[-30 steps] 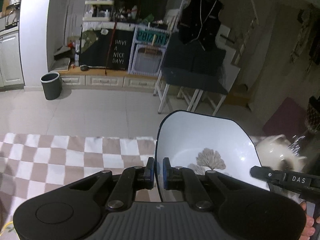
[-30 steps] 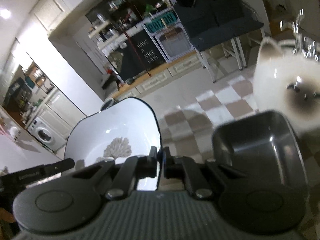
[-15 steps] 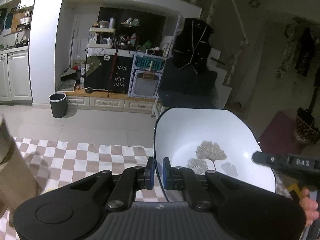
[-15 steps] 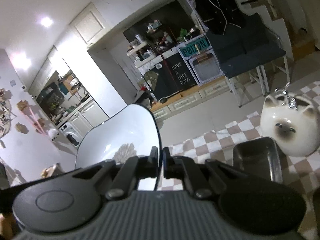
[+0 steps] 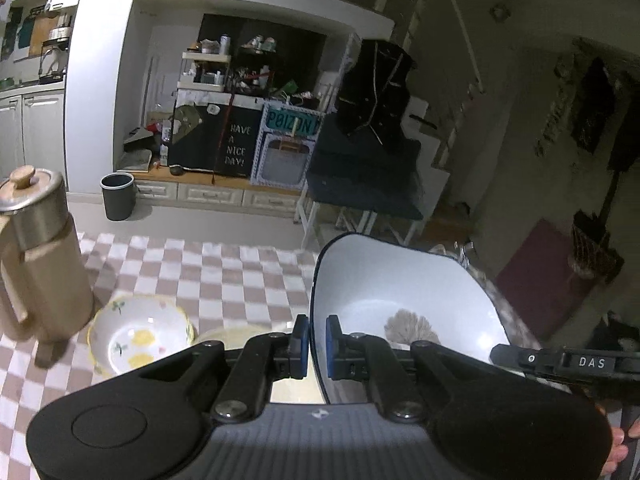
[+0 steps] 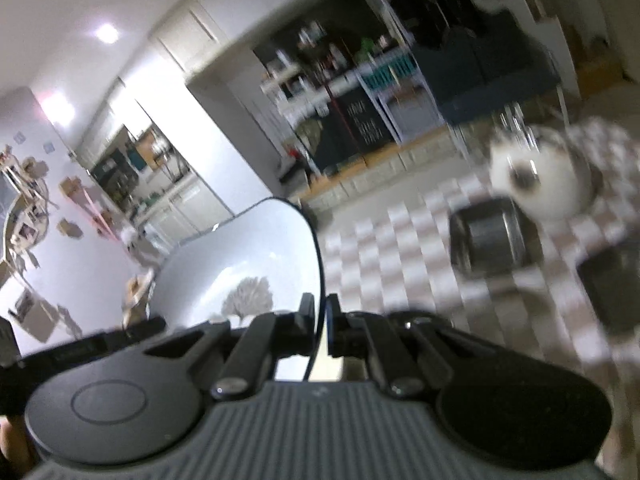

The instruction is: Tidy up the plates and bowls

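A white square-ish plate (image 5: 400,292) with a dark rim and a grey tree motif hangs tilted above the checkered tablecloth (image 5: 224,272). My left gripper (image 5: 317,336) is shut on its left rim. In the right wrist view my right gripper (image 6: 321,312) is shut on the opposite rim of the same plate (image 6: 248,256). A white bowl (image 5: 140,336) with yellow flowers and a yellow edge sits on the cloth below and left of the left gripper. A pale yellow dish (image 5: 240,334) lies beside it, partly hidden by the fingers.
A tall beige jug (image 5: 38,256) with a metal lid stands at the table's left. In the blurred right view a metal tray (image 6: 486,242), a white cat-faced jar (image 6: 536,180) and a dark object (image 6: 612,288) sit at the right. Beyond the table lies open floor.
Both grippers have carried the plate up and leftward over the table. The jug and flowered bowl came into the left view. The tray and cat jar receded to the right.
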